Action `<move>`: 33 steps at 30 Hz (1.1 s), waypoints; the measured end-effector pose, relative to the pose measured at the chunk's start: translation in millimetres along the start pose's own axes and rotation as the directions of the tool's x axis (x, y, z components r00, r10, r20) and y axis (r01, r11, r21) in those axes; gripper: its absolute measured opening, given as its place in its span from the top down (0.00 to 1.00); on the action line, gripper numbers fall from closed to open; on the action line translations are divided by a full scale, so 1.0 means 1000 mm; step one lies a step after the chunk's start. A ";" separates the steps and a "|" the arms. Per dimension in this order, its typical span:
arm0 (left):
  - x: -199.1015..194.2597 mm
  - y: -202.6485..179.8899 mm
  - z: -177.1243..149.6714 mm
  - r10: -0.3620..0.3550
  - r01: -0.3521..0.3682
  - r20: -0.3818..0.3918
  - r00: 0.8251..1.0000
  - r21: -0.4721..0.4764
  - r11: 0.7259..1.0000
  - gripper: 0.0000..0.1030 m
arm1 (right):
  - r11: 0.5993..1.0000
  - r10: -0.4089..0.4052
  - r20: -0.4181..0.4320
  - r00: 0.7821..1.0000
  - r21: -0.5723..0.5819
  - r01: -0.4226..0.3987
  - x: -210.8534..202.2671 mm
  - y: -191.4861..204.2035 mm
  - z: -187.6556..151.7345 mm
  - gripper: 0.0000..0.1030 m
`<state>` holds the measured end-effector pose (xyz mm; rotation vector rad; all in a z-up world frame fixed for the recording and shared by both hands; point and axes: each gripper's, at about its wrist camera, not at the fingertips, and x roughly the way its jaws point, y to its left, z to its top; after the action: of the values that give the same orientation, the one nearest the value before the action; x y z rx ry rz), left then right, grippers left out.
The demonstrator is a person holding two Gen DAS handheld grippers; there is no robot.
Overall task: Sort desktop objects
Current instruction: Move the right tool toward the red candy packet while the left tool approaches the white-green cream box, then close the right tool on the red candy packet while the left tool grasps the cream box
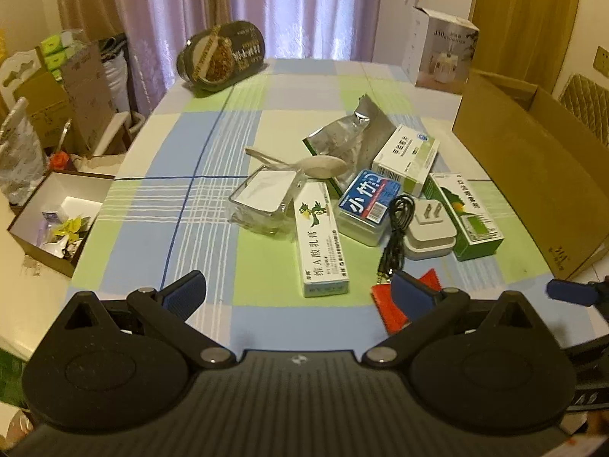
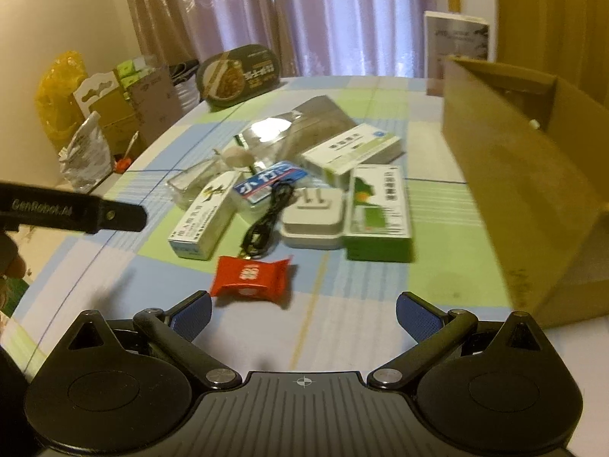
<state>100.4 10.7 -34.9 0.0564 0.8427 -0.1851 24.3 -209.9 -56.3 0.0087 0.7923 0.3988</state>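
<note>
Bench (image 1: 198, 144) w/ checked blue/green/white cloth carries everything. Big open cardboard box (image 1: 533, 175) stands at its right edge; the right wrist view looks into it & shows a small white thing on the inner wall, which the left view doesn't. Only the left view shows the open white box (image 1: 57, 209) of odds & ends off the bench's left side.

Mid-bench pile, approx. big to small: silver foil pouch (image 1: 350, 133) at the back; white-green medicine box (image 1: 405, 156) just in front of it; green box (image 1: 466, 217), long axis running near-to-far, nearest the cardboard box; long white ointment carton (image 1: 321, 240), long axis also near-to-far, one end toward the camera; clear plastic case (image 1: 262, 194) left of it w/ a white spoon (image 1: 304, 163) across the top, bowl to the right; blue-label tin (image 1: 367, 205); white plug adapter (image 1: 430, 232), prongs up; black cable (image 1: 397, 228) coiled beside it, jack toward the camera.

Red snack packet (image 2: 251, 278) lies alone nearest the tongs, long axis left-right; left view half hides it behind a pad.

Left tongs (image 1: 300, 293) wide open, empty. Right tongs (image 2: 302, 316) wide open, empty, prob. just above the bench, though motion blur makes height hard to judge.
</note>
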 end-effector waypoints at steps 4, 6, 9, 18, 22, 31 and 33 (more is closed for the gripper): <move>0.016 0.010 0.004 -0.036 0.037 -0.013 0.999 0.038 0.999 0.01 | 1.000 -0.013 0.010 1.000 0.003 0.013 0.017 0.010 0.001 0.02; 0.024 0.016 0.005 -0.052 0.053 -0.018 0.998 0.056 0.997 0.01 | 1.000 -0.018 0.015 1.000 0.010 0.018 0.025 0.016 0.001 0.02; 0.034 0.024 0.004 -0.070 0.071 -0.023 0.997 0.069 0.995 0.02 | 1.000 -0.020 0.015 1.000 -0.012 0.020 0.039 0.028 0.001 0.02; 0.051 0.040 -0.001 -0.124 0.125 -0.025 0.992 0.001 0.992 0.02 | 0.998 -0.061 0.002 0.998 -0.032 0.061 0.072 0.049 0.001 0.12; 0.054 0.042 -0.002 -0.151 0.150 -0.026 0.988 -0.018 0.988 0.02 | 0.994 -0.104 0.000 0.995 -0.046 0.104 0.080 0.050 0.000 0.21; 0.060 0.032 -0.002 -0.175 0.176 -0.039 0.984 0.011 0.984 0.02 | 0.992 -0.110 0.006 0.994 -0.058 0.110 0.080 0.042 -0.002 0.51; 0.062 0.026 -0.001 -0.185 0.186 -0.037 0.982 0.028 0.982 0.02 | 0.993 -0.105 0.006 0.994 -0.045 0.105 0.078 0.037 0.000 0.54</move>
<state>144.7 28.2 -82.6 0.0099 0.8793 -0.3733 60.7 -148.1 -105.0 -0.0741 0.7765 0.3171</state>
